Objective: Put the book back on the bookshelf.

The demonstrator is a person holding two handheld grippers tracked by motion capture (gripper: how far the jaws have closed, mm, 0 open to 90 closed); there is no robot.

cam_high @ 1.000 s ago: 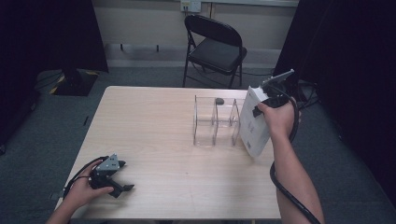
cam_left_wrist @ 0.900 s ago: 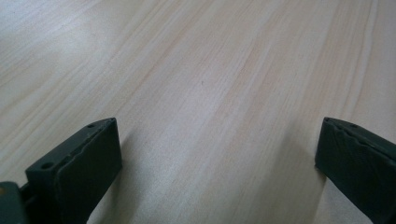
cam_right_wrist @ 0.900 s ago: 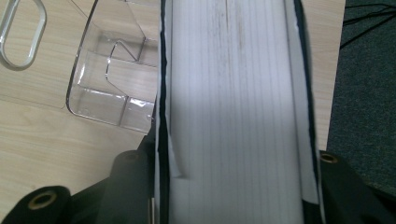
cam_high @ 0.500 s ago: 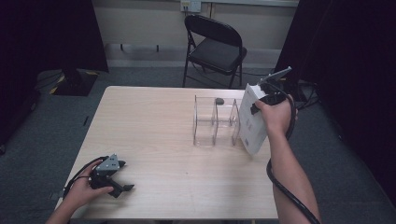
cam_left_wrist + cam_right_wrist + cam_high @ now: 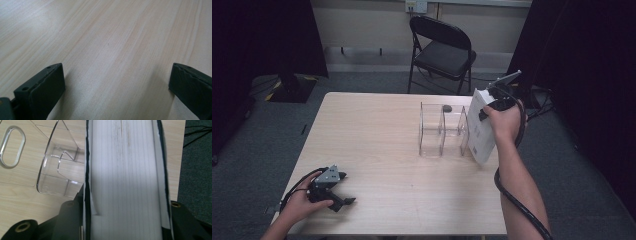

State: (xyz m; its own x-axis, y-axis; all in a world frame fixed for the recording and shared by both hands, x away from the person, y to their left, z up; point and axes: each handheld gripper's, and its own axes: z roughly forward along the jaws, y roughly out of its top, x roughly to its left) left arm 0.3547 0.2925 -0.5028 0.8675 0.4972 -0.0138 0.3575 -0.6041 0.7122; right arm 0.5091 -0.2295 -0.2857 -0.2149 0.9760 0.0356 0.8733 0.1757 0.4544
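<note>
Book going into the clear rack

My right gripper (image 5: 494,107) clamps the white book (image 5: 479,132), tilted at the clear rack's (image 5: 442,130) right end; next I must upright it over a slot. Left gripper (image 5: 343,195) rests open on the table (image 5: 377,135)

A clear organizer (image 5: 443,131) stands on the desk (image 5: 377,145) toward its right edge; a book (image 5: 481,131) leans just right of it. A chair (image 5: 443,50) stands behind the far edge.
</note>
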